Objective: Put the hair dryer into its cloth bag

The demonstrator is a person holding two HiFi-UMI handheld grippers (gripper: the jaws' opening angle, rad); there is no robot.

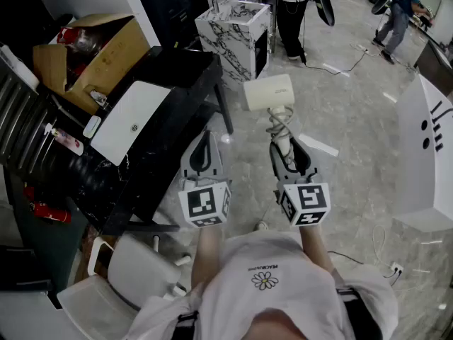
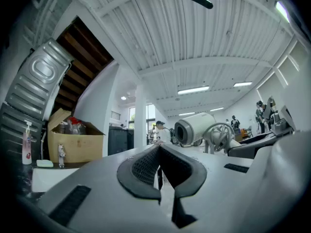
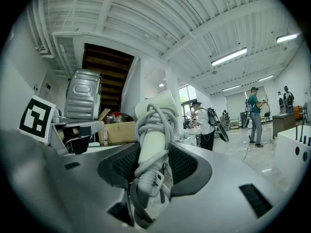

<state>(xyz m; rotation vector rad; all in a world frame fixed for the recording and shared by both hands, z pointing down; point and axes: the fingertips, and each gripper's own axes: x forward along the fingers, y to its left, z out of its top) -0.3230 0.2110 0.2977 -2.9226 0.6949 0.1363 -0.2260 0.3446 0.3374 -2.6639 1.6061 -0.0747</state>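
A white hair dryer [image 1: 269, 92] with its cord wound round the handle is held out in front of me above the floor. My right gripper [image 1: 287, 146] is shut on that handle, and in the right gripper view the hair dryer [image 3: 154, 130] stands upright between the pads of the right gripper [image 3: 154, 155]. My left gripper [image 1: 205, 136] hovers just to its left, shut and empty. The left gripper [image 2: 159, 152] shows its jaws together, with the hair dryer [image 2: 194, 128] off to its right. A flat white item [image 1: 131, 122] lies on the black table; whether it is the cloth bag is unclear.
A black table [image 1: 177, 69] stands to the left with an open cardboard box [image 1: 85, 55] behind it. A marble-patterned cabinet [image 1: 233, 34] is ahead and a white counter [image 1: 425, 154] at right. Two people [image 1: 294, 13] [image 1: 396, 16] stand at the back. A grey chair [image 1: 134, 268] is near my left.
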